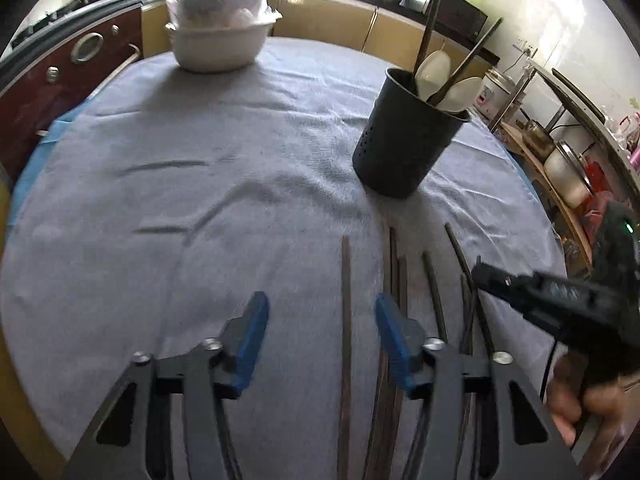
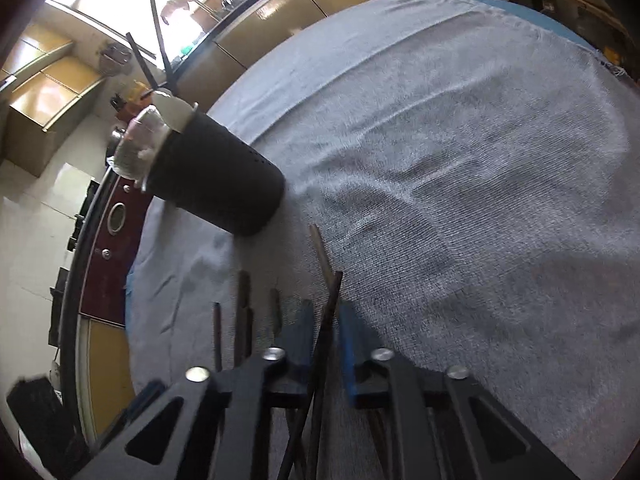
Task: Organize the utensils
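Nearest, in the right wrist view, the right tool point(image 2: 326, 344) is being pressed shut on a dark chopstick point(image 2: 329, 312), apparently so that it can be lifted clear of the loose chopsticks point(image 1: 400, 300) lying side by side on the grey cloth point(image 1: 200, 200) of the worktop. In the left wrist view, the left tool point(image 1: 320, 340) is being held roughly half open with one brown chopstick point(image 1: 346, 320) lying between its blue pads, which are not touching it; nothing is being gripped there. Both tools are being pointed steeply downward at the cloth, and a hand point(image 1: 584, 412) is being seen at the right edge, wrapped round the right tool's handle. Farther off, the black perforated utensil holder point(image 1: 404, 140) is standing upright, already holding white spoons point(image 1: 434, 68) and chopsticks, presumably as the destination. Farthest, a white basin point(image 1: 218, 46) is sitting near the worktop's far edge.
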Demonstrator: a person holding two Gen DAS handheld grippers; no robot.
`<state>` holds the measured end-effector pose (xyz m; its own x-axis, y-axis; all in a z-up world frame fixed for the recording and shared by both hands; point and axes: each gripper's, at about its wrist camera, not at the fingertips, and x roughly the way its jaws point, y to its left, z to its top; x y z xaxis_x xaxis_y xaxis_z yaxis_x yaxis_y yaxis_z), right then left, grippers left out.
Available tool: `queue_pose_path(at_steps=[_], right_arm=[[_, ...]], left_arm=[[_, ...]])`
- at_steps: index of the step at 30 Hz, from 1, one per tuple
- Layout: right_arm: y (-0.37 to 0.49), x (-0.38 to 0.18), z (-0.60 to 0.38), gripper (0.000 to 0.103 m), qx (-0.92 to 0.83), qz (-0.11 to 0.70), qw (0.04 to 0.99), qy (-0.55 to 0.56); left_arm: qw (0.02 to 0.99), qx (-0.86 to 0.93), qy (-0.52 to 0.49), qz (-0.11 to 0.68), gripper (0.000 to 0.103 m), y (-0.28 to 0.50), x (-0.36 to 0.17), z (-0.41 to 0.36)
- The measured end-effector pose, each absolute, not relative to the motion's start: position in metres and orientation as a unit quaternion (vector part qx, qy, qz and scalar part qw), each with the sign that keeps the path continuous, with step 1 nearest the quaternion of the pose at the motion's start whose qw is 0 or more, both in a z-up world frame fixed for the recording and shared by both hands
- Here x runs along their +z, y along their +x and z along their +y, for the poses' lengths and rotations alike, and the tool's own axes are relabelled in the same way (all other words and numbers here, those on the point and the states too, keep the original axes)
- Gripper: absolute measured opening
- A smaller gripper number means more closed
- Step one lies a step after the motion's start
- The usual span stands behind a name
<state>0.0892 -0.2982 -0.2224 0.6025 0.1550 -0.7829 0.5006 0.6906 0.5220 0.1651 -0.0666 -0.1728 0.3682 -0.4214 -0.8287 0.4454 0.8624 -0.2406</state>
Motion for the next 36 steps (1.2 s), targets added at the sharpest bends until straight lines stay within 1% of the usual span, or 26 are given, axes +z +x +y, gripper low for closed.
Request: queue_pose_path(at_steps=[1, 3, 5, 11, 12, 13, 15, 17, 20, 22, 28, 36], right_arm=[[0.09, -0.222, -0.299, 0.008, -0.105, 0.43, 0.813, 0.379], [0.09, -0.221, -0.299, 0.008, -0.104, 0.426, 0.817, 0.373], [0.091, -0.219, -0.301, 0.007, -0.103, 0.418, 0.822, 0.373], [0.073, -0.207, -0.315, 0.007, -0.081, 0.377, 0.834, 0.394], [0.068, -0.204, -0.317, 0.007, -0.075, 0.367, 0.837, 0.399], [0.065, -0.202, -0.318, 0.007, -0.072, 0.361, 0.839, 0.402], [0.057, -0.197, -0.32, 0.007, -0.064, 0.345, 0.842, 0.409], [0.05, -0.194, -0.321, 0.007, -0.061, 0.337, 0.844, 0.412], [0.043, -0.189, -0.32, 0.007, -0.058, 0.331, 0.846, 0.414], [0.038, -0.186, -0.32, 0.007, -0.057, 0.328, 0.847, 0.415], [0.032, -0.175, -0.313, 0.006, -0.045, 0.314, 0.854, 0.412], [0.02, -0.138, -0.296, 0.006, -0.036, 0.273, 0.886, 0.374]], left_arm=[[0.824, -0.263, 0.014, 0.502, 0.045, 0.172, -0.175, -0.072], [0.817, -0.263, 0.02, 0.512, 0.036, 0.183, -0.18, -0.081], [0.808, -0.261, 0.026, 0.527, 0.03, 0.194, -0.188, -0.09], [0.805, -0.261, 0.034, 0.532, 0.029, 0.204, -0.191, -0.104], [0.805, -0.262, 0.035, 0.53, 0.028, 0.204, -0.191, -0.106], [0.807, -0.262, 0.036, 0.528, 0.025, 0.205, -0.191, -0.107], [0.81, -0.257, 0.039, 0.526, 0.009, 0.207, -0.193, -0.109], [0.807, -0.264, 0.031, 0.528, 0.005, 0.208, -0.194, -0.108], [0.815, -0.252, 0.032, 0.52, 0.005, 0.206, -0.191, -0.102], [0.822, -0.255, 0.013, 0.51, 0.005, 0.204, -0.184, -0.093], [0.849, -0.255, -0.003, 0.463, 0.005, 0.186, -0.143, -0.07], [0.877, -0.264, -0.022, 0.401, 0.005, 0.155, -0.095, -0.058]])
